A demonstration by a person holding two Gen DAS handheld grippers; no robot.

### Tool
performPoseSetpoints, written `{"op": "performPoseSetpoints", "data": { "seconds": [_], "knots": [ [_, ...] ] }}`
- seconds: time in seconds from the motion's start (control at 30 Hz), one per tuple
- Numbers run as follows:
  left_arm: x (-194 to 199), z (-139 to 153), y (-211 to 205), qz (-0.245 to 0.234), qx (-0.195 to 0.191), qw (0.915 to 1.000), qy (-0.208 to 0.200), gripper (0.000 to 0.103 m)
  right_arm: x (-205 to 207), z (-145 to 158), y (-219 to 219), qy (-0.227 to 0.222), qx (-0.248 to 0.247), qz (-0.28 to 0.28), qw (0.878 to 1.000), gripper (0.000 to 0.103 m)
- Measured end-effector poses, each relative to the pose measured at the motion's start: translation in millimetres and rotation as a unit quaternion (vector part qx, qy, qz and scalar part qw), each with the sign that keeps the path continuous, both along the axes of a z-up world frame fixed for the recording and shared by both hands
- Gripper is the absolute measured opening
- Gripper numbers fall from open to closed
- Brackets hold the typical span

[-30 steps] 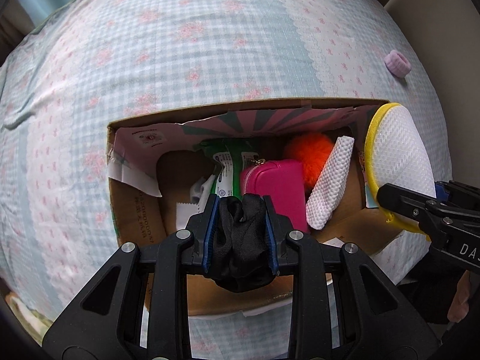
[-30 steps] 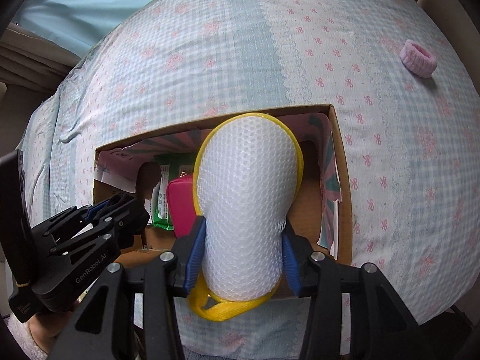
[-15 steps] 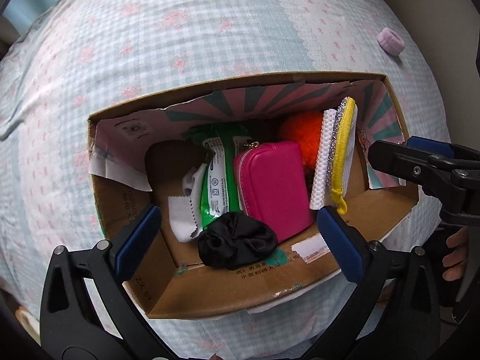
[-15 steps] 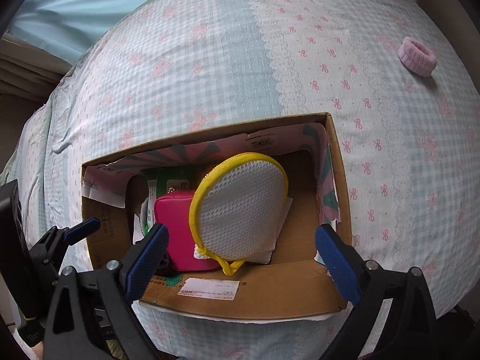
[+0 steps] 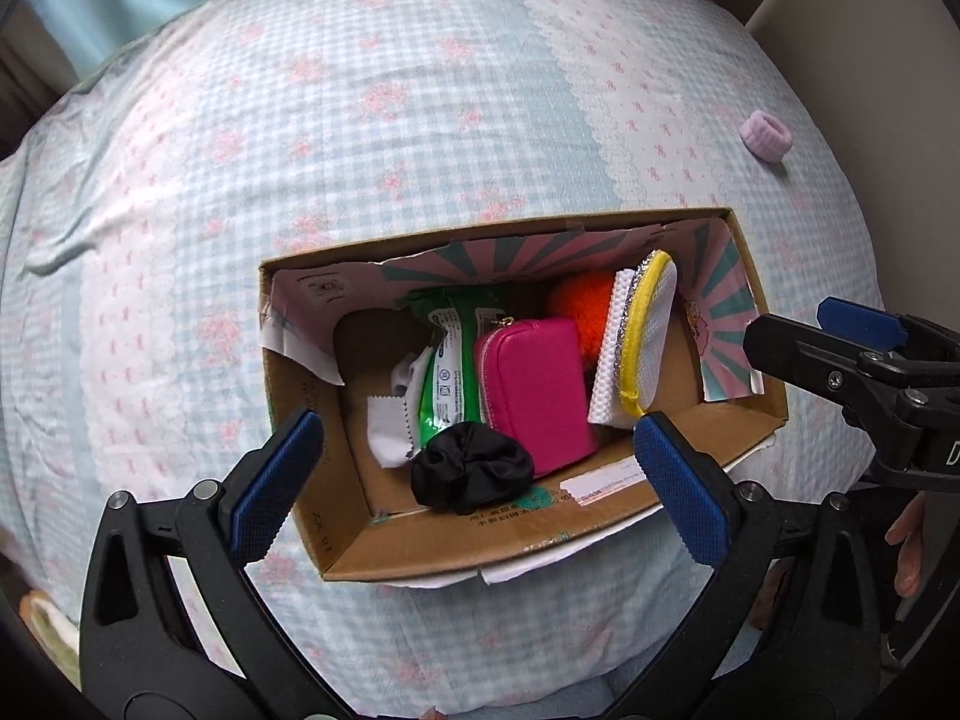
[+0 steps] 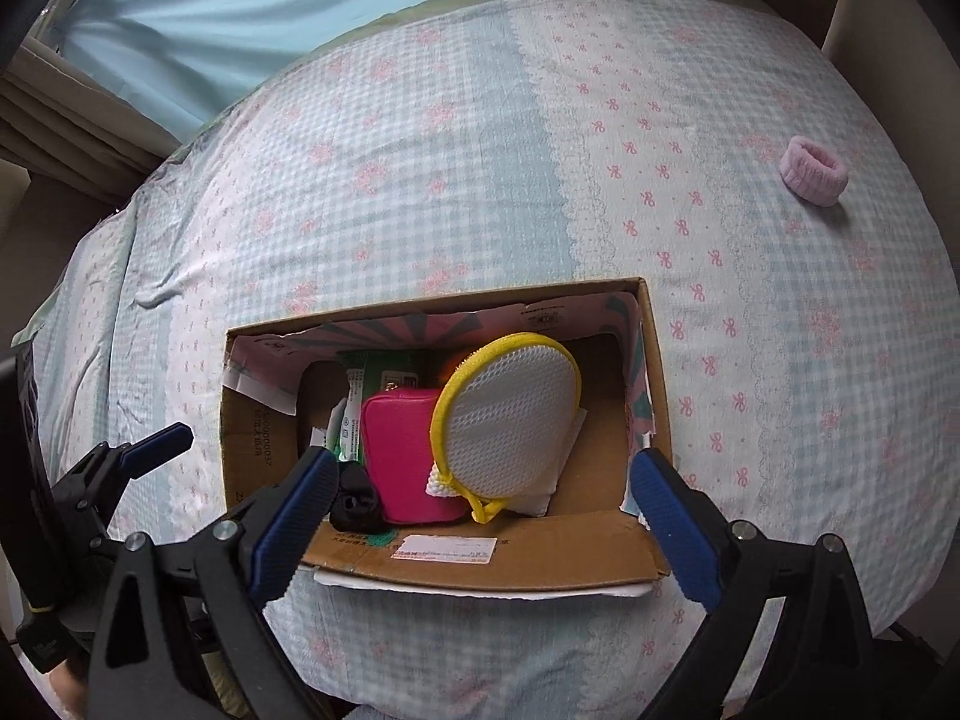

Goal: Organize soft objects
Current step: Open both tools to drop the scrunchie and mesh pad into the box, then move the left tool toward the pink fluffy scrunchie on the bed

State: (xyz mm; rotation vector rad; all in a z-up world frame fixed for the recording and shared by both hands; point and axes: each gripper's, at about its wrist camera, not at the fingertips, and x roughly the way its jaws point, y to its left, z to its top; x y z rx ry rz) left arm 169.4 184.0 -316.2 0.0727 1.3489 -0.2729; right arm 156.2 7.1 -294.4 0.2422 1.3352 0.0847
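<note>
An open cardboard box (image 5: 480, 546) (image 6: 498, 564) sits on the bed. Inside lie a black scrunchie (image 5: 472, 474) (image 6: 354, 501) at the near wall, a magenta zip pouch (image 5: 534, 390) (image 6: 405, 462), a green wipes pack (image 5: 447, 372), an orange pompom (image 5: 579, 309) and a white mesh pad with a yellow rim (image 5: 645, 342) (image 6: 510, 420) leaning upright. My left gripper (image 5: 474, 480) hangs open above the box's near side, nothing between its fingers. My right gripper (image 6: 486, 516) is also open and empty over the box's right half. A pink hair band (image 5: 765, 137) (image 6: 813, 171) lies on the bed far right.
The bed is covered by a blue-and-white checked sheet with pink bows (image 6: 450, 180). A light blue curtain (image 6: 270, 6) hangs beyond the far edge. A beige headboard or wall (image 5: 852, 30) borders the right side. A hand (image 5: 906, 546) shows at the lower right.
Both grippers opened: the left let the black scrunchie drop into the box, the right released the mesh pad, which now leans inside. Both grippers then rose, so the box looks smaller.
</note>
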Motion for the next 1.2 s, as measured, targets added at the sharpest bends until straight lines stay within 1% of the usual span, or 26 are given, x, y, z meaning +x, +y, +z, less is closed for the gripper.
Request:
{"op": "performPoseSetpoints", "data": {
  "seconds": [0.07,0.2,0.37,0.5,0.63,0.8,0.9,1.0,1.1,1.2],
  "knots": [
    [-4.1,15.9,1.7,0.013,0.000,0.9999,-0.008,0.103,-6.2,17.8,-2.1,-0.010,-0.002,0.007,1.000,0.097],
    [-16.8,51.9,0.7,0.037,-0.006,0.9988,-0.033,0.103,-20.9,60.0,-13.8,-0.044,-0.016,0.009,0.999,0.097],
    [-34.7,98.2,-13.0,0.060,-0.010,0.9954,-0.074,0.103,-40.3,105.7,-50.6,-0.094,-0.045,-0.015,0.994,0.097],
    [-44.8,130.9,-37.5,0.077,-0.018,0.9914,-0.104,0.103,-49.3,131.5,-91.3,-0.119,-0.067,-0.031,0.990,0.097],
    [-50.5,155.2,-77.3,0.089,-0.009,0.9870,-0.134,0.103,-53.2,149.4,-136.4,-0.138,-0.091,-0.025,0.986,0.097],
    [-51.4,169.5,-146.2,0.092,-0.009,0.9844,-0.150,0.103,-50.9,160.8,-200.4,-0.156,-0.078,-0.022,0.984,0.097],
    [-45.0,171.9,-187.8,0.092,-0.010,0.9837,-0.154,0.103,-45.8,162.5,-232.0,-0.164,-0.076,-0.021,0.983,0.097],
    [-36.4,169.5,-223.9,0.092,-0.020,0.9834,-0.155,0.103,-36.6,159.3,-258.6,-0.168,-0.070,-0.022,0.983,0.097],
    [-24.1,164.0,-256.5,0.087,-0.023,0.9848,-0.149,0.103,-27.0,155.4,-282.8,-0.172,-0.056,-0.025,0.983,0.097],
    [-9.3,155.6,-283.0,0.082,-0.026,0.9853,-0.148,0.103,-15.4,145.5,-301.5,-0.172,-0.050,-0.030,0.983,0.097]
  ]
}}
